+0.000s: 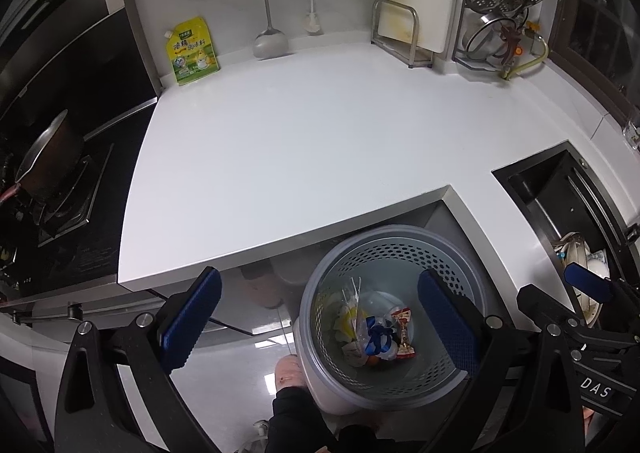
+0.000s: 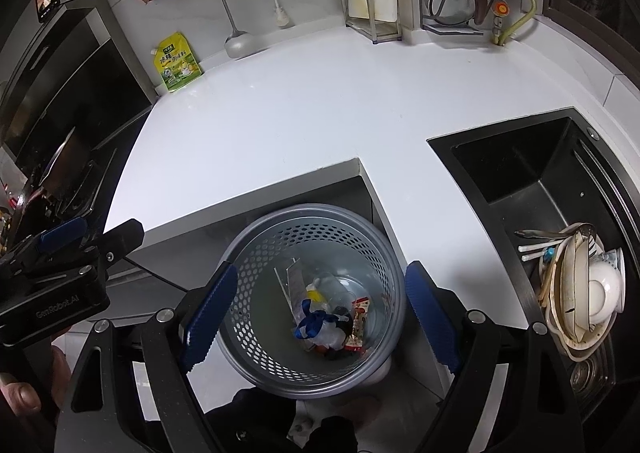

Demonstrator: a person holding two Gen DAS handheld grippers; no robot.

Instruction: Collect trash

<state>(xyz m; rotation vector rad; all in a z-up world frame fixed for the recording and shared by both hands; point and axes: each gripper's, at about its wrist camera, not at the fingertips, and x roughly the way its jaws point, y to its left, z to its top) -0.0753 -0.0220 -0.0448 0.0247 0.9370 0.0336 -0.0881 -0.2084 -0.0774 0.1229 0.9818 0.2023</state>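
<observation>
Left wrist view: my left gripper (image 1: 320, 323) hangs spread and empty over the grey perforated plastic bin (image 1: 394, 313), wrappers (image 1: 380, 337) lying at its bottom.

Right wrist view: my right gripper (image 2: 320, 311), also spread and empty, sits directly above the bin; I'd scan the white countertop (image 2: 320, 109) ahead before reaching.

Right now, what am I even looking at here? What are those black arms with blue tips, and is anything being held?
There is no robot: a person holds two hand-held grippers, each with a camera looking along its two fingers. One picture comes from the left gripper, the other from the right gripper. The blue tips are finger pads. Both grippers are open and hold nothing. They hang over a grey perforated bin that stands on the floor by the counter and already holds wrappers and other scraps. At the counter's back stands a yellow-green pouch. The sink on the right holds dirty dishes.
</observation>
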